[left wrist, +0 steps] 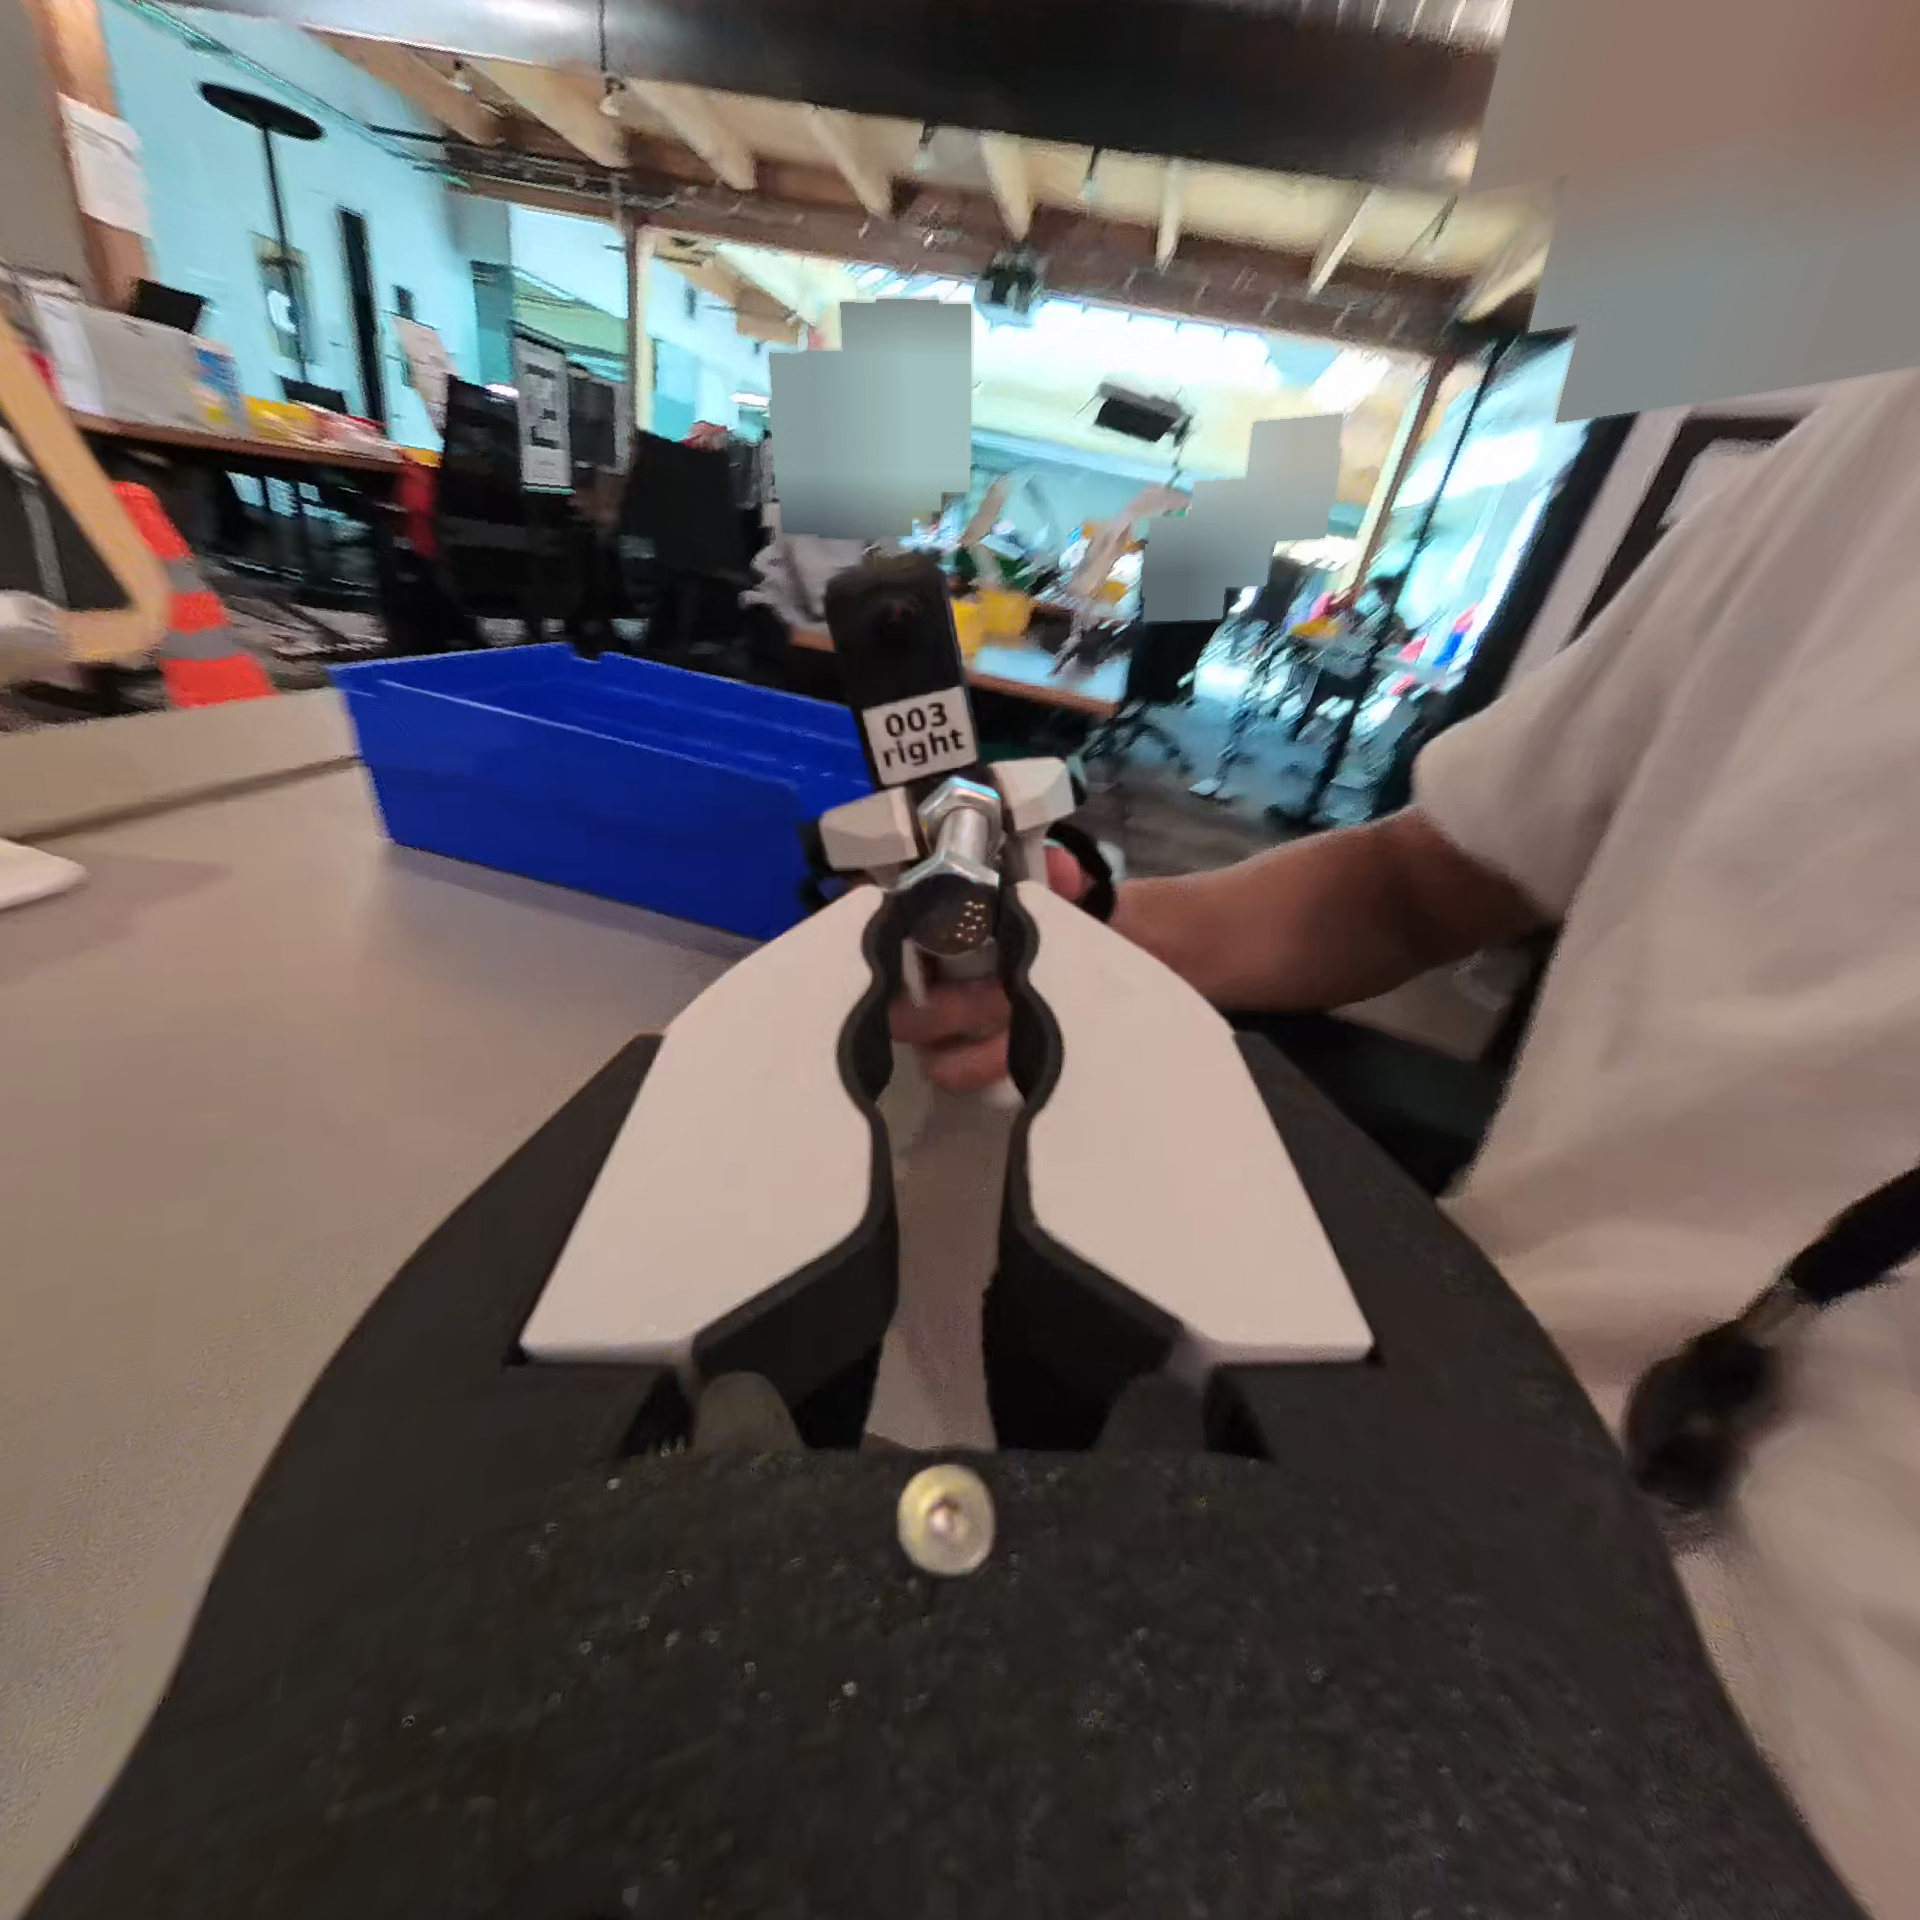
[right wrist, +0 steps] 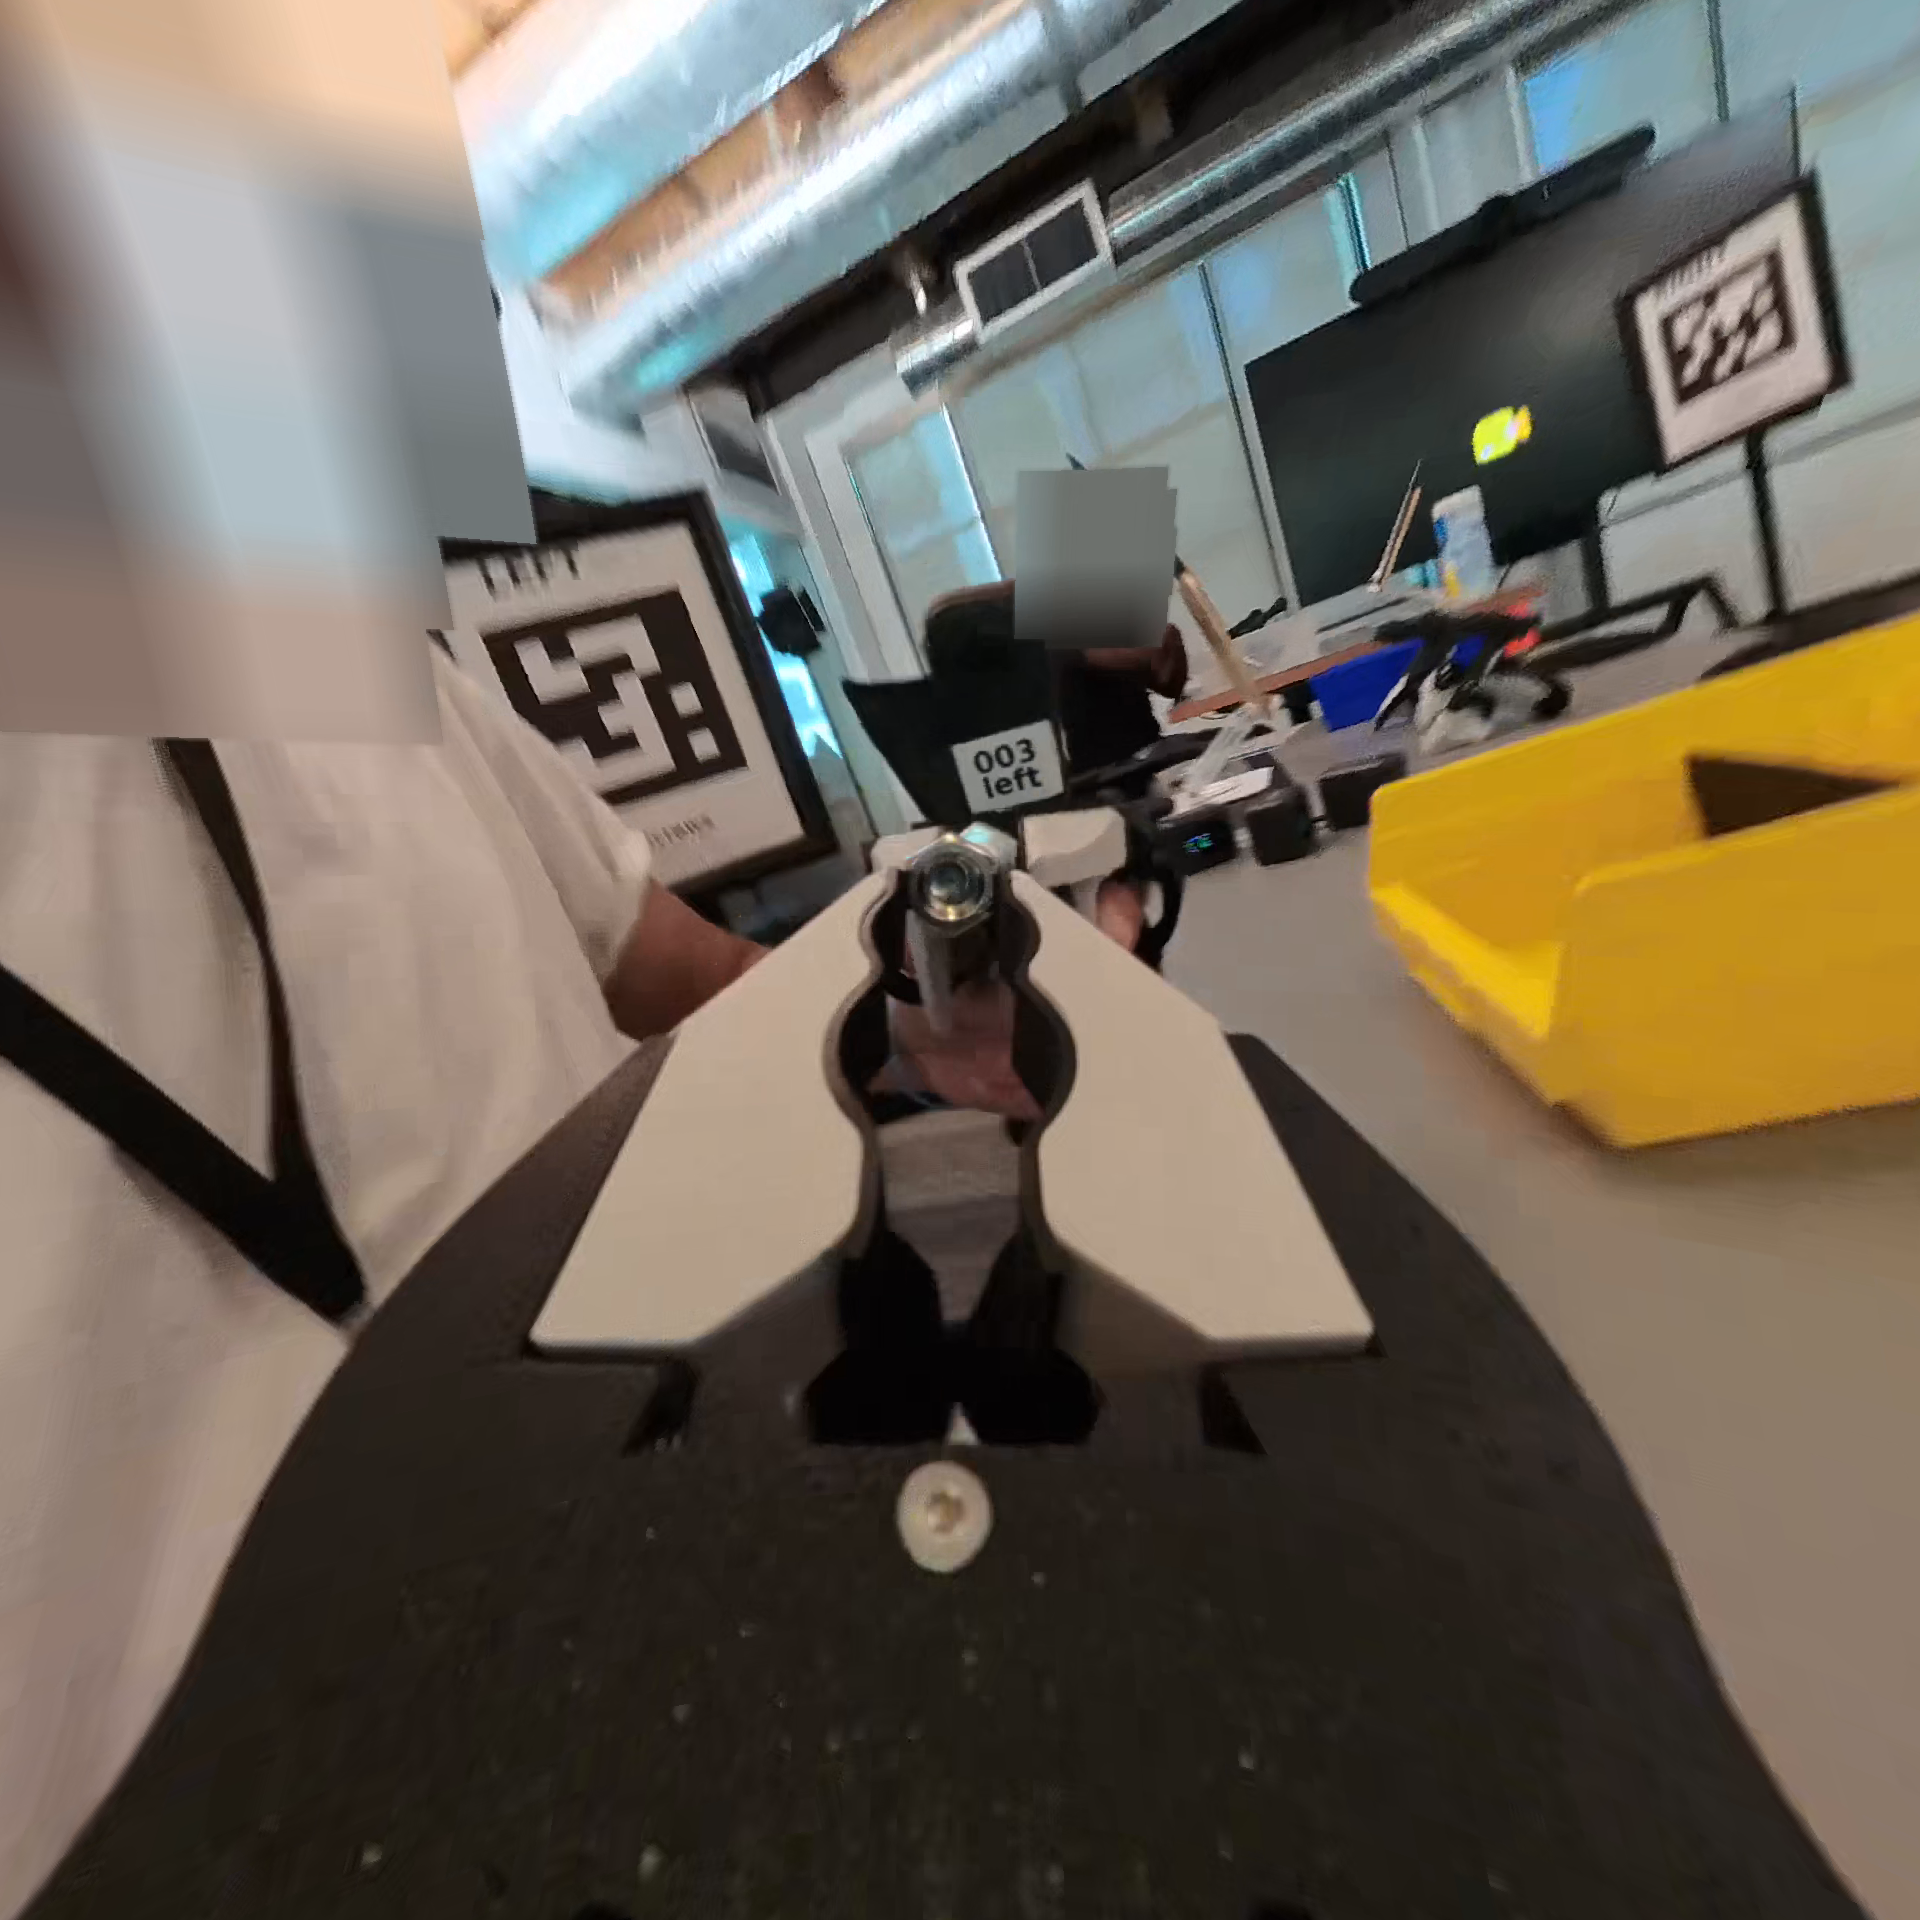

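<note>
My left gripper (left wrist: 948, 920) is shut on the head of a silver bolt (left wrist: 954, 928), held above the grey table. A silver hex nut (left wrist: 961, 814) sits on the bolt's far end. The right gripper faces mine in the left wrist view (left wrist: 948, 826), its white fingertips on either side of the nut. In the right wrist view my right gripper (right wrist: 951, 896) is shut on the nut (right wrist: 979, 899), with the bolt's end showing in its hole. The left gripper (right wrist: 1003, 844) shows just beyond it. A person's hands hold both grippers.
A blue bin (left wrist: 582, 769) stands on the grey table (left wrist: 260, 1039) behind the grippers. A yellow bin (right wrist: 1662, 935) stands at the right. The person's white shirt (left wrist: 1714, 831) is close by. An orange cone (left wrist: 197, 623) and framed black-and-white marker boards (right wrist: 623, 686) stand farther off.
</note>
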A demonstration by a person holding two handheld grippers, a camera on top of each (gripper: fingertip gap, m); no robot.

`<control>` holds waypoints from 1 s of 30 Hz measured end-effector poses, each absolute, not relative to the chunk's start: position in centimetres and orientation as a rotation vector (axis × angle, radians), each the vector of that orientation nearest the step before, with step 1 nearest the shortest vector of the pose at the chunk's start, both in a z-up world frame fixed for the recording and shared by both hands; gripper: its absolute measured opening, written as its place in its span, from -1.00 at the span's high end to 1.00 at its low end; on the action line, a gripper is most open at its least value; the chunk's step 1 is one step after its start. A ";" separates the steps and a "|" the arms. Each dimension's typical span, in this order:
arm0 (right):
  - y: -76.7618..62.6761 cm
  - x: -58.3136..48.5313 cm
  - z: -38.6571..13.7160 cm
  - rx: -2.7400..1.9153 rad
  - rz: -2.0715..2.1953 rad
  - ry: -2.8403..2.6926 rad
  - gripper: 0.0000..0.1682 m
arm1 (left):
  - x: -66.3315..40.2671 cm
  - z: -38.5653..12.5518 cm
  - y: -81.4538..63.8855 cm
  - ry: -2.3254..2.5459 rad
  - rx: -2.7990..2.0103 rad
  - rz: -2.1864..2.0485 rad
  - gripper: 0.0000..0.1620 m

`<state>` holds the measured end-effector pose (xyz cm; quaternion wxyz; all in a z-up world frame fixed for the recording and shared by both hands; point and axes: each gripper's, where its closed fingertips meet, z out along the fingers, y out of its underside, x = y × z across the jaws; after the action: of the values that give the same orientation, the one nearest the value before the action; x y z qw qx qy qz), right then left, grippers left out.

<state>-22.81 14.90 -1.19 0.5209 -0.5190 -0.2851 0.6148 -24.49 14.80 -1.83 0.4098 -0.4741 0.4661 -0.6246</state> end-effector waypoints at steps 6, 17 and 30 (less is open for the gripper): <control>14.1 -23.0 -0.2 -1.119 1.019 -0.959 0.81 | -24.7 -1.5 14.6 1.100 -1.222 -1.831 0.79; 14.2 -23.2 -0.4 -1.076 0.860 -1.020 0.80 | -24.6 -1.3 14.4 1.044 -1.233 -1.956 0.79; 13.8 -22.8 -1.0 -0.918 0.592 -1.211 0.81 | -24.3 -2.1 14.3 0.943 -1.340 -2.274 0.79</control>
<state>-22.76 13.79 -1.01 0.6854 -0.4099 -0.5408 0.2640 -24.32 14.30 -2.10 0.1686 -0.4713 0.3317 -0.7996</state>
